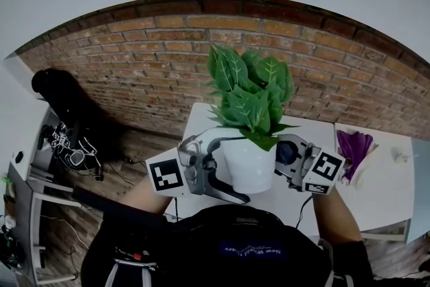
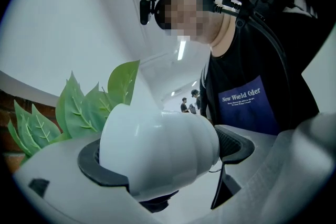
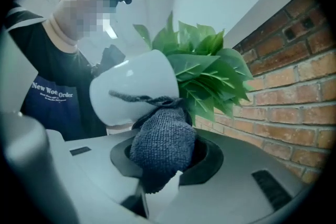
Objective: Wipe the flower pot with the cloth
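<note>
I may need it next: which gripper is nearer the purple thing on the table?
Right. The right gripper, holding the cloth against the pot, is just left of the purple thing; the left gripper is beyond the pot.

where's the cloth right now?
Right gripper view, centre: the grey cloth is clamped in the right gripper, pressed against the white flower pot.

Indoor lab or studio-type workspace: brick wall (image 1: 168,64), white table (image 1: 376,191), cabled equipment rack (image 1: 67,144) at left, ceiling strip light (image 2: 181,50), people standing (image 2: 185,105) in the background.
</note>
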